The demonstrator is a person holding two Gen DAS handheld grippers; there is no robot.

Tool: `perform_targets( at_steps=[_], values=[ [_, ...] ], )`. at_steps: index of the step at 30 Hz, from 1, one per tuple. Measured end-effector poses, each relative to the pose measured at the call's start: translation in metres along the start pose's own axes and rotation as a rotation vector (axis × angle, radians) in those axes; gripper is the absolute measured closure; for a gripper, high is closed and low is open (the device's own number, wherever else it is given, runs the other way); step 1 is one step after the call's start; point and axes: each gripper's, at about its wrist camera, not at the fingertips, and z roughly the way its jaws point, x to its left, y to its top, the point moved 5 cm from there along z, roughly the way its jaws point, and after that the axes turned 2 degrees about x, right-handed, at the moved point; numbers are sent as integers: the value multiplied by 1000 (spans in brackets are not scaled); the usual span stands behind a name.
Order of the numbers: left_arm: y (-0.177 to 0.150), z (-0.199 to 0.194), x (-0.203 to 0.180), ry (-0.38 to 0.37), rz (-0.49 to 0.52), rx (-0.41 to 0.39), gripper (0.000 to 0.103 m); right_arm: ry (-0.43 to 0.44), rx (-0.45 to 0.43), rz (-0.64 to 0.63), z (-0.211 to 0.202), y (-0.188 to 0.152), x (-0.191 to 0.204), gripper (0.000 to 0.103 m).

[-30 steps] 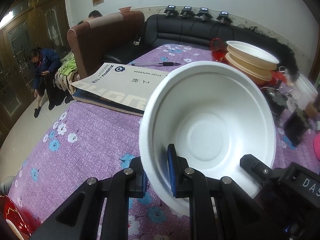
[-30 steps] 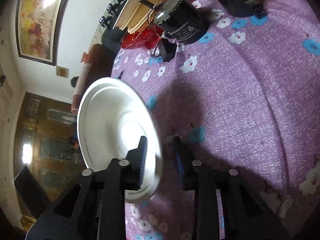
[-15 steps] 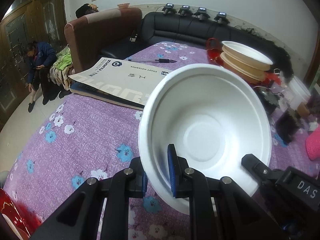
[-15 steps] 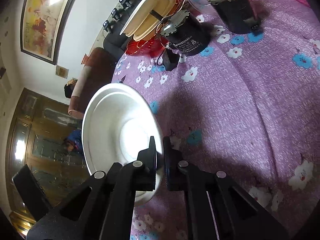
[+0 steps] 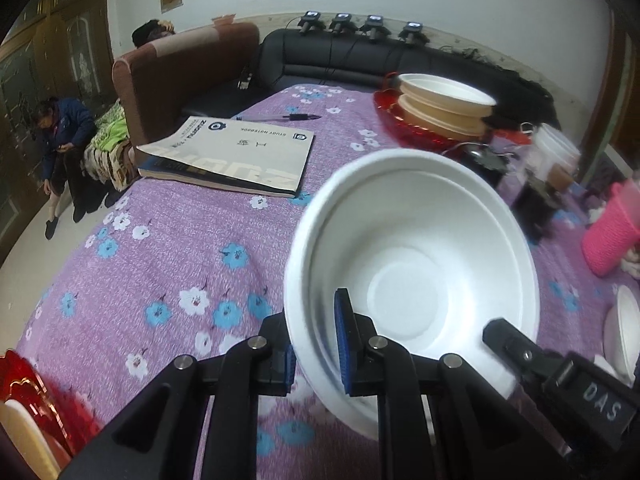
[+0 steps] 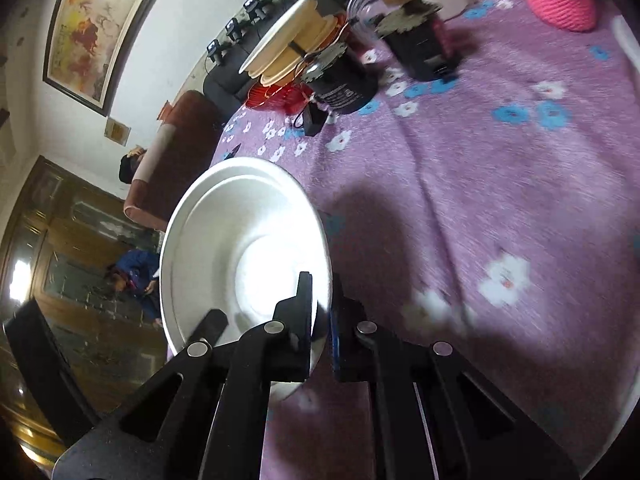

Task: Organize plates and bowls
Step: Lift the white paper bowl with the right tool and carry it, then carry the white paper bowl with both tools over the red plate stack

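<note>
Both grippers, left (image 5: 316,350) and right (image 6: 320,316), clamp one bowl (image 5: 408,264)'s rim; I judge next it goes onto the stack (image 5: 444,110).

Table layout, left wrist view, with the held bowls

The left gripper (image 5: 316,344) pinches the rim of a bowl (image 5: 412,280) at 5 o'clock over the tablecloth (image 5: 160,264). A notebook (image 5: 236,156) lies at 10 o'clock, a pen (image 5: 300,117) behind it. Stacked bowls (image 5: 444,108) sit on a tray (image 5: 416,132) at 1 o'clock. The right gripper (image 6: 320,312) clamps a plate (image 6: 240,248) at its own 9 o'clock.
</note>
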Motion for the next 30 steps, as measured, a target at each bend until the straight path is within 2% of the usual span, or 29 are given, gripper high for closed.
perform_targets(
  at_steps=[18,30],
  values=[
    [-38,-115,-8,-89,115,-167,88,69,-144,-70,-131,-58,2,97],
    [-55,-153,18,-107,125,-213,88,93,-175,-120,-170,-95,23,97]
  ],
)
